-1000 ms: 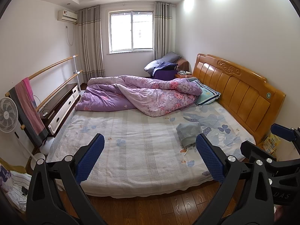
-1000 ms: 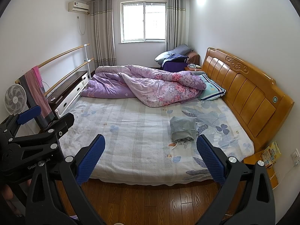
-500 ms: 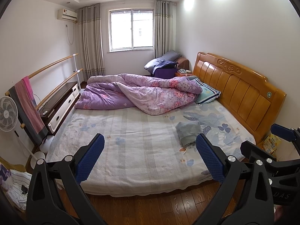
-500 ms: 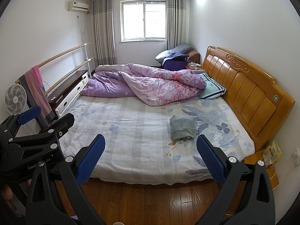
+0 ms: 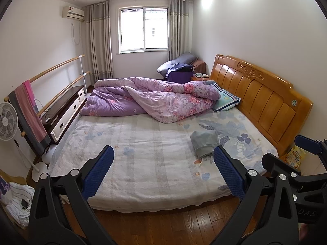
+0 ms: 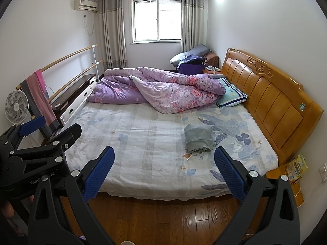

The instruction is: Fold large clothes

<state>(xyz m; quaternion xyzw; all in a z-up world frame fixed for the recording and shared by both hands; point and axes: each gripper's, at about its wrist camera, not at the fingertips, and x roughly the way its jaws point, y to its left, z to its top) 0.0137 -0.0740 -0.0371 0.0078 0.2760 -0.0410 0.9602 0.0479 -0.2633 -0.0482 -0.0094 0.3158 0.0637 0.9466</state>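
A folded grey garment (image 5: 205, 143) (image 6: 199, 138) lies on the bed's floral sheet (image 5: 147, 155) (image 6: 147, 143), toward the headboard side. My left gripper (image 5: 163, 169) is held over the floor at the bed's near edge, open and empty. My right gripper (image 6: 163, 169) stands likewise open with nothing between its blue pads, well short of the garment. In the left wrist view the right gripper (image 5: 286, 159) shows at the right edge. In the right wrist view the left gripper (image 6: 49, 132) shows at the left edge.
A rumpled purple quilt (image 5: 155, 100) (image 6: 163, 89) and a pillow (image 5: 225, 101) fill the far half of the bed. A wooden headboard (image 6: 271, 98) runs along the right. A fan (image 5: 7, 120), a rail with hanging cloths (image 5: 28, 110) and a low cabinet (image 5: 65, 110) line the left wall. Wooden floor (image 6: 163, 218) lies below.
Both views have crept slightly back and up from the bed. The garment and both grippers' openings look unchanged.
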